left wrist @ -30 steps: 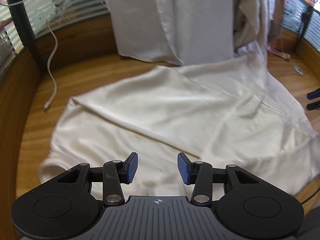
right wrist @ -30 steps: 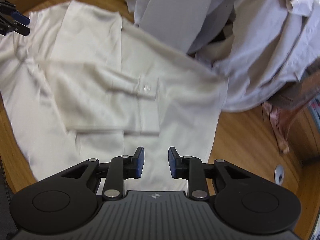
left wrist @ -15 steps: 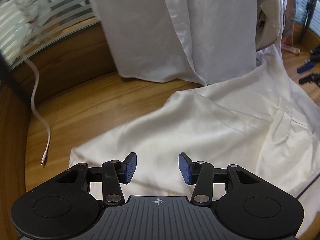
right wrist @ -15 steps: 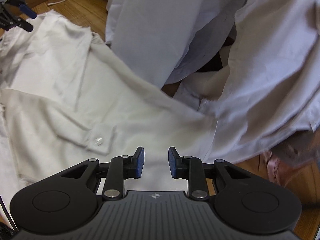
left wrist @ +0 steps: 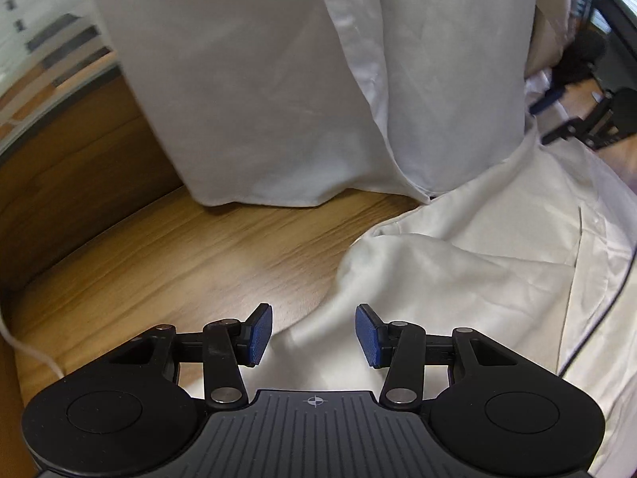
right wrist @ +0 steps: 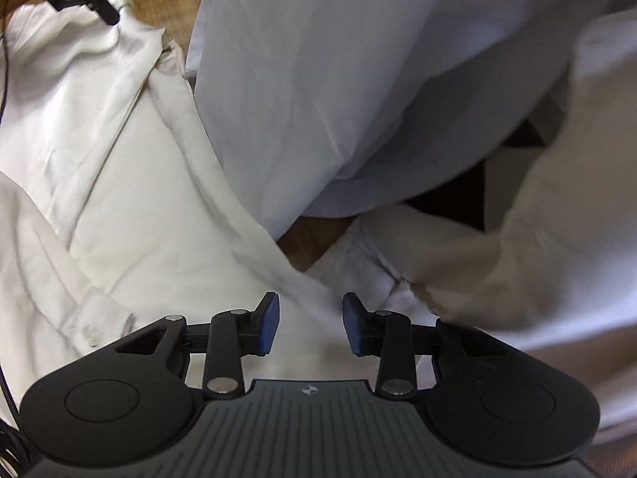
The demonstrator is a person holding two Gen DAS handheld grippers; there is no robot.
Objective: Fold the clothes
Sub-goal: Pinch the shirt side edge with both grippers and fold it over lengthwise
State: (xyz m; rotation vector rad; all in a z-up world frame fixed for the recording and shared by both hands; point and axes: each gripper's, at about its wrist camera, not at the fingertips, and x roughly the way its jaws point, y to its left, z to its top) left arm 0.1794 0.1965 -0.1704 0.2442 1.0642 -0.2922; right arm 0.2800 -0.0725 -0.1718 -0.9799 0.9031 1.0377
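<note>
The cream shirt (left wrist: 458, 279) has its far edge running crosswise; the left hand-held gripper (left wrist: 314, 332), half open and empty, hovers over one corner, while the right hand-held gripper (right wrist: 310, 322), opening and empty, hovers over the other.

Black tongs (left wrist: 314, 332), blue pads (left wrist: 260, 332), silver screws.

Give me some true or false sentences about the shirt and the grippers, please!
1. The cream shirt lies on a wooden table. True.
2. The left hand-held gripper is squeezing a sock. False: nothing is pinched between its pads; it hangs over the shirt's edge.
3. The right hand-held gripper has blue pads. True; its jaws are opening, with shirt fabric below them, none pinched.
4. The table is made of glass. False: it shows wood grain.
5. Paler white garments lie behind the cream shirt. True.
</note>
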